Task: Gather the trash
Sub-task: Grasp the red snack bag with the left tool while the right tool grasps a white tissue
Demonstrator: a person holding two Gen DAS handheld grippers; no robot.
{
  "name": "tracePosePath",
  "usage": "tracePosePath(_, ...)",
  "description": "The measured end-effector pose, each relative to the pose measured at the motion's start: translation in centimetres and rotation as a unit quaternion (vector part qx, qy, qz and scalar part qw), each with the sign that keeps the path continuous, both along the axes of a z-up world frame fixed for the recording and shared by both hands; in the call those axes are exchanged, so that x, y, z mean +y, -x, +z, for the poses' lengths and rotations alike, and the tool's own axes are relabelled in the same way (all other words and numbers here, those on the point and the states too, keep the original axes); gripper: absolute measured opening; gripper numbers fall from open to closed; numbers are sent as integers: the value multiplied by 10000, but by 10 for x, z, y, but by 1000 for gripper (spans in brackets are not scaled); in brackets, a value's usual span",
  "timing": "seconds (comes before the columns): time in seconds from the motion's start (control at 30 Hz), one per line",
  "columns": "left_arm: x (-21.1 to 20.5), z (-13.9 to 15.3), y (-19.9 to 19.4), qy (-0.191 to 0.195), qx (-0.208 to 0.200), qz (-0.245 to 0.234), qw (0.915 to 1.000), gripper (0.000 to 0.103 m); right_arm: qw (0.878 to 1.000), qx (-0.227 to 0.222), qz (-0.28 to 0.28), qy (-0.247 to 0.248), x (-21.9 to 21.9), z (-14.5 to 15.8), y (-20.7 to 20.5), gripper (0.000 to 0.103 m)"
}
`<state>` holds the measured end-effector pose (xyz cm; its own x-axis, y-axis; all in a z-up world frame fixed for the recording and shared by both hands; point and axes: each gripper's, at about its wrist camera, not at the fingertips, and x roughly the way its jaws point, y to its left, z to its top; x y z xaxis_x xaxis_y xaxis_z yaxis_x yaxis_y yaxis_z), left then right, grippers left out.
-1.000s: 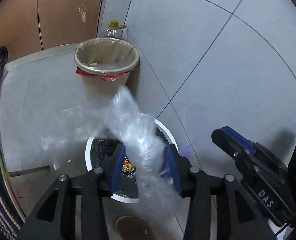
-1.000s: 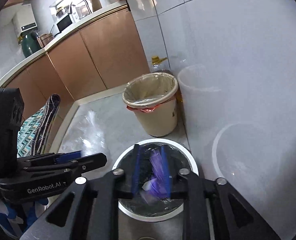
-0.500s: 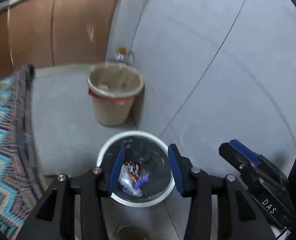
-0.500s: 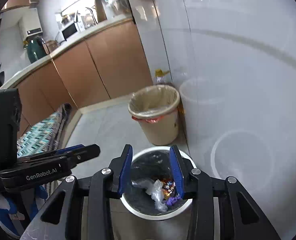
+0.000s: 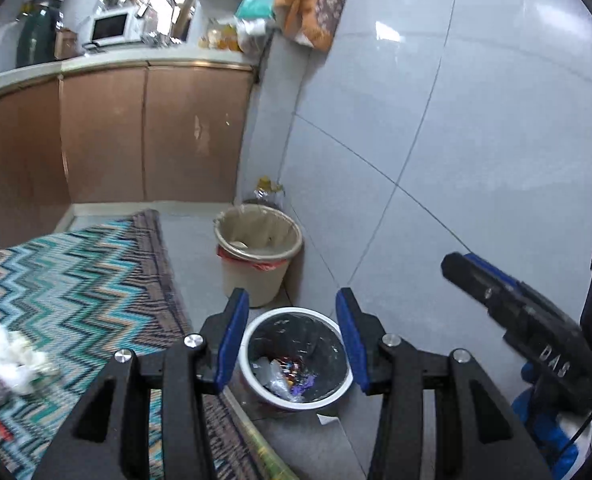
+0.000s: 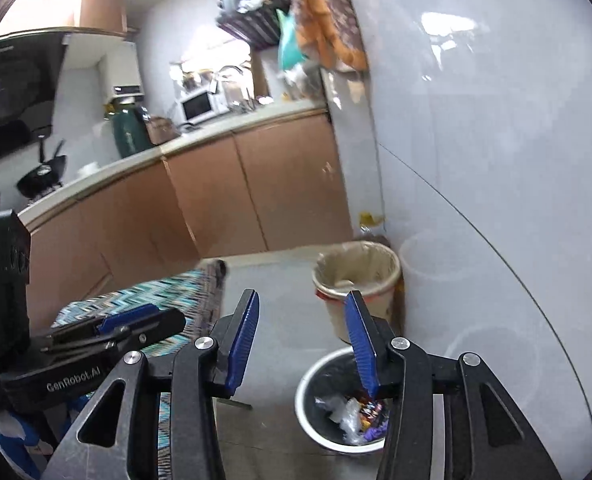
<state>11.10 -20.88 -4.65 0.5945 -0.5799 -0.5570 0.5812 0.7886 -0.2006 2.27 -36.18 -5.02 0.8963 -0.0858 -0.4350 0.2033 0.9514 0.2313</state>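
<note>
Now, left gripper (image 5: 292, 336): jaws apart, empty; its clear plastic has gone.
Right gripper (image 6: 302, 346): opening, empty.
Trash: wrappers (image 5: 286, 374) inside white bin (image 5: 252, 376).
Remaining: tissue wad (image 5: 10, 354) at rug's (image 5: 84, 292) left edge.

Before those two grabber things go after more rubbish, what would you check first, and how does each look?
1. Left gripper empty: ok, nothing between its fingers.
2. Right gripper empty: ok, jaws opening, nothing between them.
3. Dropped wrappers inside the white bin: ok.
4. More rubbish left: not ok, a white crumpled wad lies on the zigzag rug.
5. Beige bin upright: ok.
</note>
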Motion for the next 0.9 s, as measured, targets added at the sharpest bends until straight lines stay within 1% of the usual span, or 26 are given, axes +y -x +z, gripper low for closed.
tracePosePath(0.2, 60, 20, 18, -27, -268, 375, 9989, 44, 9991, -224, 361, 74, 35, 29, 9, 45)
tracePosePath(0.37, 107, 24, 23, 91, -308, 689, 9971, 44, 9975, -303, 630, 138, 62, 42, 10, 45)
tracePosePath(0.6, 169, 23, 27, 244, -366, 1138, 9925, 45, 9947, -303, 955, 250, 92, 51, 4, 45)
tracePosePath(0.7, 196, 20, 29, 312, -383, 1345, 9897, 47, 9932, -270, 1091, 311, 105, 51, -1, 45)
tracePosePath(0.8, 227, 15, 36, 292, -445, 1594, 9858, 50, 9915, -216, 1250, 306, 116, 49, -6, 45)
tracePosePath(0.9, 258, 8, 41, 295, -458, 1739, 9833, 50, 9889, -125, 1462, 231, 129, 43, -13, 45)
